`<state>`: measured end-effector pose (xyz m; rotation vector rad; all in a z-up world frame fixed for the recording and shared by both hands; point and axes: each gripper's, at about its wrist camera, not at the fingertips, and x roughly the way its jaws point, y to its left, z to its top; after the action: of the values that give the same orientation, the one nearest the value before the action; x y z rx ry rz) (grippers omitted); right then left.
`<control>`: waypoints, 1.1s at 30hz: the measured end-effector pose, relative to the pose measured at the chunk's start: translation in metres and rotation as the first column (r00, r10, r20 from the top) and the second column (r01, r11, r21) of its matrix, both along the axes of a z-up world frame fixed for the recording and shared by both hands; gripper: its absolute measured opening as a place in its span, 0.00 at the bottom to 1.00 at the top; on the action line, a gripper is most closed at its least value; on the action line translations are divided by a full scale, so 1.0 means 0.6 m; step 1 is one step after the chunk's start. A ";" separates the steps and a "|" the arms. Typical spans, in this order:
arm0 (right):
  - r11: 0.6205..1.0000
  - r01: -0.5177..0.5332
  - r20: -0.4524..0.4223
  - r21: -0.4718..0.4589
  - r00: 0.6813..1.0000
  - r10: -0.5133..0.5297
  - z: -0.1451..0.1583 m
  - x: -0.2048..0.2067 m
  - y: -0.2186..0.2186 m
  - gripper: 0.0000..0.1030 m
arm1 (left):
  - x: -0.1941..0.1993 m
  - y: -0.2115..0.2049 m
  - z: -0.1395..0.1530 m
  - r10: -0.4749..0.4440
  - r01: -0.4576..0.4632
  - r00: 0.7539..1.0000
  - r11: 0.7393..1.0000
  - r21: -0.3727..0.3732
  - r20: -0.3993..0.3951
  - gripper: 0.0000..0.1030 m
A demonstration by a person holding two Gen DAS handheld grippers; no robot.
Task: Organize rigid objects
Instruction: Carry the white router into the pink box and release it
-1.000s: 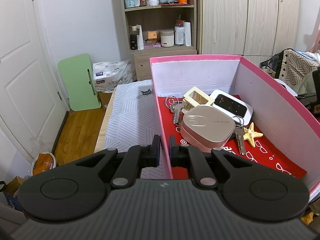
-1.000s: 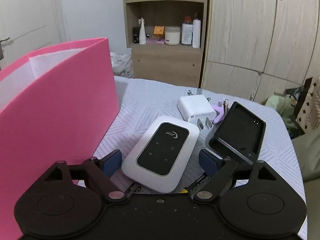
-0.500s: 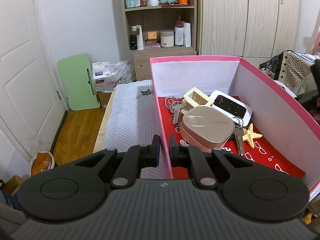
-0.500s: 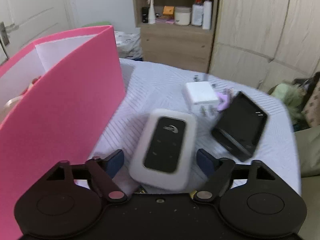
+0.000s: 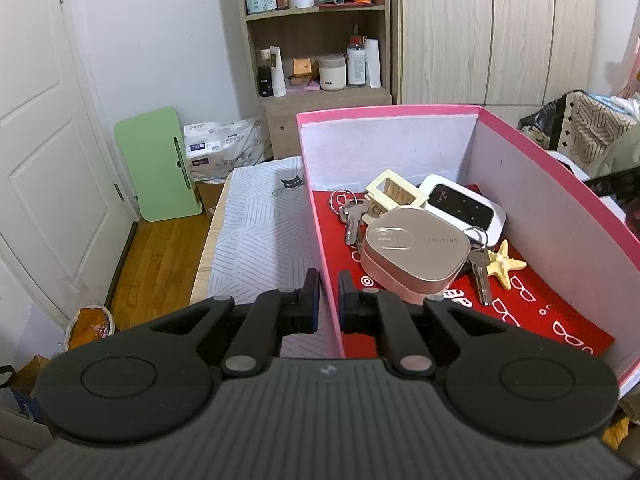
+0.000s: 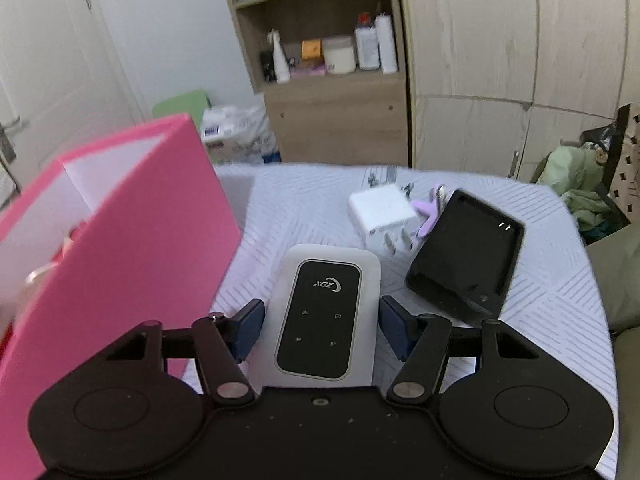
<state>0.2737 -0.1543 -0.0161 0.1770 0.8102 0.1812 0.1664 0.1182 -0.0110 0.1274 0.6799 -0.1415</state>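
— Jaws first: how do they stand?

— On the left gripper [image 5: 325, 296] they are clamped on the near wall of the pink box [image 5: 560, 184]. On the right gripper [image 6: 320, 322] they have just been closing around a white router [image 6: 326, 308], which lies between the pads; whether they press it yet cannot be told.

— Which step is that?

— Likely the pickup: the router lies on the cloth just right of the box, which is steadied for loading. Next, a firm squeeze on its long edges, then a lift over the wall.

— Beyond it?

— A white plug [image 6: 382, 216] and a black cradle [image 6: 466, 252], farther right of the box.

— Any writing?

— The router's logo looks like "XDZ", seen upside down. Inside the box, a tin [image 5: 416, 252] bears small lettering, unreadable.
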 end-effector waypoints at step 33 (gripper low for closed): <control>0.918 -0.347 0.126 0.193 0.936 0.328 0.136 -0.128 0.168 0.66 | 0.054 0.011 0.059 -0.173 0.196 0.885 0.981 0.010 -0.432 0.12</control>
<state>0.1970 -0.0534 0.0655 0.2275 0.7250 0.6014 0.1985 0.1245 0.0242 0.2162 1.1147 -0.3424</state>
